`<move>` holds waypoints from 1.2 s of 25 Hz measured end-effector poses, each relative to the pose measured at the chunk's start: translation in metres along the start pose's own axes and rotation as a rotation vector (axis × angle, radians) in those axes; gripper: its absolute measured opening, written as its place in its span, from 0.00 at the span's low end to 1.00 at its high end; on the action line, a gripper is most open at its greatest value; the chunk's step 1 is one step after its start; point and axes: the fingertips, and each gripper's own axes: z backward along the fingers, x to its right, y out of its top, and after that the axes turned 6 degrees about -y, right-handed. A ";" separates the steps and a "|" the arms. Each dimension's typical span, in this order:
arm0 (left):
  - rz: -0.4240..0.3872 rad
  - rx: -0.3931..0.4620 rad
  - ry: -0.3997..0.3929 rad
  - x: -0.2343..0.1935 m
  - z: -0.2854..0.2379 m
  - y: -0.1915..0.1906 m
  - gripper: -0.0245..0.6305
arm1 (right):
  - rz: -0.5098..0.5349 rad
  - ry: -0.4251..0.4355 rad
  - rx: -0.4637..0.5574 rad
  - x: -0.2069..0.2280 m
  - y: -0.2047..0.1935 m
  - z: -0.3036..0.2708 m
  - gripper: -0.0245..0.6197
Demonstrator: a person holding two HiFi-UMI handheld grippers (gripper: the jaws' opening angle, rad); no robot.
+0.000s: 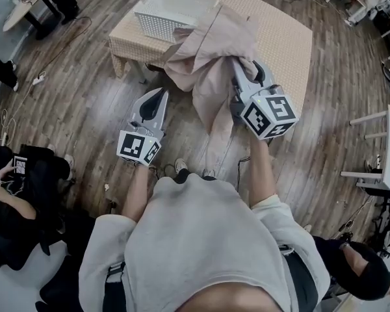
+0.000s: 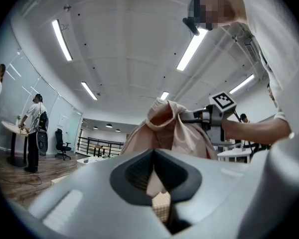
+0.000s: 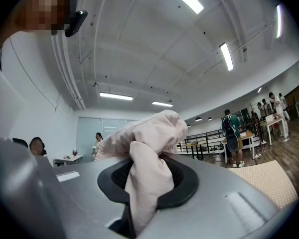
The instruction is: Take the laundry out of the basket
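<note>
Right claw [image 3: 145, 176] tight on the beige-pink garment [image 1: 208, 64]; left claw [image 2: 153, 173] together, empty.

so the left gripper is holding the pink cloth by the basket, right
Not quite: it is the right gripper that is clamped on the pink cloth, as the right gripper view shows. The left gripper has nothing between its jaws. The cloth does hang by the basket.

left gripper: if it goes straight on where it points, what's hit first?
Most likely the pink garment hanging from the right gripper. It sits dead ahead of the left gripper in its own view. Depth is unclear, and the table lies beyond.
</note>
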 end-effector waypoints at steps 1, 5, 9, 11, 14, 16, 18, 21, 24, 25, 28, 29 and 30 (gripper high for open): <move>-0.001 -0.005 0.006 0.002 0.001 -0.001 0.05 | -0.005 0.002 -0.006 0.001 -0.005 0.004 0.14; -0.010 -0.021 0.017 0.023 -0.002 -0.002 0.05 | 0.001 0.017 -0.012 0.008 -0.019 0.023 0.14; -0.019 -0.040 0.033 0.050 -0.005 -0.001 0.05 | 0.018 0.029 -0.011 0.016 -0.038 0.048 0.14; -0.025 -0.046 0.045 0.060 -0.004 -0.001 0.05 | 0.014 0.041 -0.022 0.018 -0.053 0.059 0.14; -0.034 -0.050 0.055 0.078 -0.006 -0.001 0.05 | -0.004 0.054 -0.040 0.026 -0.073 0.076 0.14; -0.040 -0.053 0.061 0.092 -0.007 -0.002 0.05 | -0.018 0.060 -0.053 0.032 -0.084 0.088 0.14; -0.039 -0.059 0.072 0.102 -0.007 -0.005 0.05 | -0.033 0.068 -0.063 0.035 -0.094 0.099 0.14; -0.028 -0.069 0.087 0.113 -0.003 -0.014 0.05 | -0.044 0.082 -0.075 0.034 -0.105 0.112 0.14; -0.021 -0.078 0.096 0.118 0.001 -0.020 0.05 | -0.049 0.087 -0.093 0.031 -0.114 0.119 0.14; -0.022 -0.083 0.097 0.118 0.002 -0.021 0.05 | -0.050 0.086 -0.099 0.030 -0.116 0.121 0.14; -0.024 -0.094 0.094 0.117 0.005 -0.022 0.05 | -0.056 0.079 -0.114 0.024 -0.122 0.126 0.14; -0.025 -0.096 0.094 0.115 0.007 -0.021 0.05 | -0.056 0.077 -0.117 0.022 -0.123 0.127 0.14; -0.027 -0.098 0.093 0.113 0.009 -0.020 0.05 | -0.055 0.077 -0.119 0.019 -0.124 0.126 0.14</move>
